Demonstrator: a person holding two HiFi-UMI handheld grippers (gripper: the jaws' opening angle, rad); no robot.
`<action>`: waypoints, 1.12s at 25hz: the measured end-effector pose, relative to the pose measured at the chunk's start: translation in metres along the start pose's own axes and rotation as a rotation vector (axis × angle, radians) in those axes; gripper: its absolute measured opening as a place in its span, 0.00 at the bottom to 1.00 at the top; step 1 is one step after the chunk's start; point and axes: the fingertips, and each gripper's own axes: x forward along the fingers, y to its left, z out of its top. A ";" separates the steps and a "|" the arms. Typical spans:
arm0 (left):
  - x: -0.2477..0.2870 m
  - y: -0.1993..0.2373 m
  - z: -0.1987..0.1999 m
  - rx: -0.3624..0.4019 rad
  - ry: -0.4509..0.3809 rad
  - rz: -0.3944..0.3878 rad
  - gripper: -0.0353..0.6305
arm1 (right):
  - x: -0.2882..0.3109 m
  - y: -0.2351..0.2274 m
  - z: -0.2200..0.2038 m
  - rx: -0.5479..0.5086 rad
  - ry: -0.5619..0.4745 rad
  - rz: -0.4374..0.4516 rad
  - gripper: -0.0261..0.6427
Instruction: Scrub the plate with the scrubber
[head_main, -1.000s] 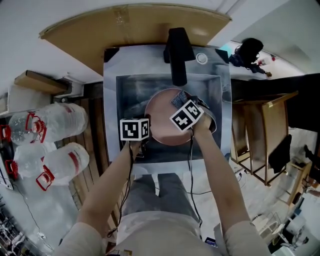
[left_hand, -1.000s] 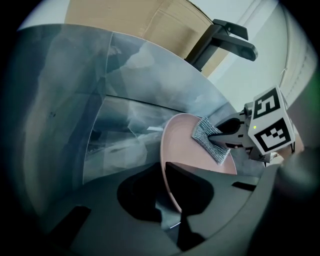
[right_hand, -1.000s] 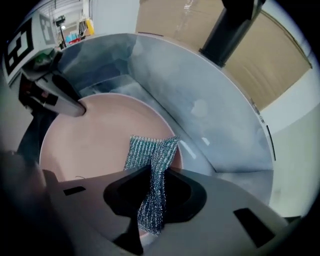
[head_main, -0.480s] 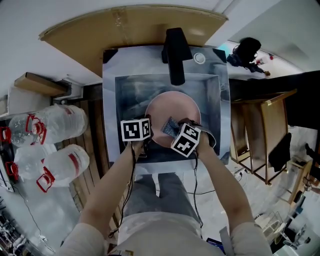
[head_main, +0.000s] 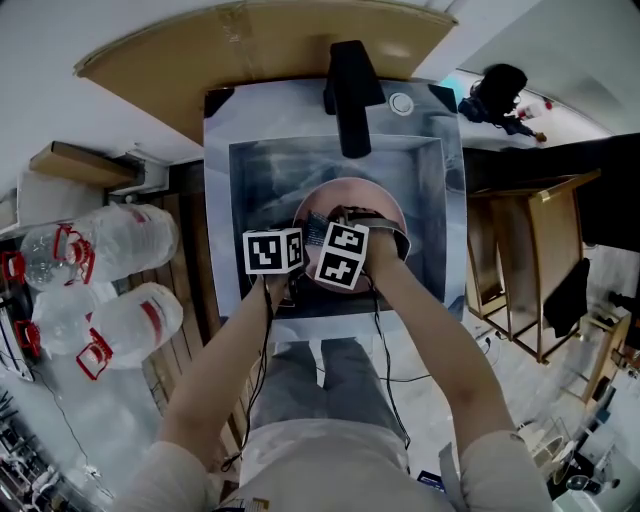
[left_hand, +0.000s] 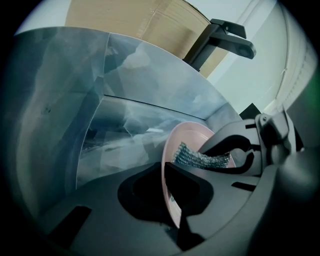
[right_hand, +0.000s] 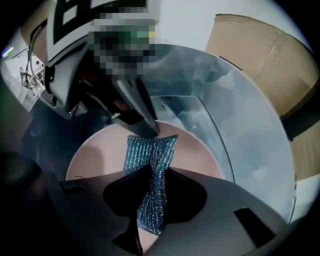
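A pink plate (head_main: 350, 200) stands tilted inside the steel sink (head_main: 260, 175). My left gripper (left_hand: 175, 200) is shut on the plate's (left_hand: 192, 135) rim, which runs edge-on between the jaws. My right gripper (right_hand: 150, 210) is shut on a silvery mesh scrubber (right_hand: 152, 165), whose free end lies spread on the plate's (right_hand: 95, 155) face. In the head view both grippers meet over the plate's near-left part, the right gripper (head_main: 325, 240) just right of the left gripper (head_main: 290, 285), with the scrubber (head_main: 316, 230) peeking out above them.
A black faucet (head_main: 348, 90) reaches over the sink's back edge, with a wooden board (head_main: 250, 45) behind it. Large water bottles (head_main: 120, 290) lie on the floor at left. A wooden frame (head_main: 530, 270) stands at right.
The right gripper with the scrubber has swept from the plate's upper right down and across to its near-left part, beside the left gripper. The left gripper and plate have hardly moved.
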 end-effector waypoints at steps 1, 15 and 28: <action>0.000 0.000 0.000 -0.002 -0.004 -0.002 0.11 | 0.001 -0.010 0.001 -0.005 -0.008 -0.010 0.19; -0.001 0.002 0.000 -0.001 -0.014 0.016 0.11 | -0.017 -0.073 -0.107 0.076 0.311 -0.183 0.18; 0.000 -0.001 -0.002 0.044 -0.018 0.032 0.12 | -0.027 0.062 -0.061 -0.003 0.155 0.077 0.19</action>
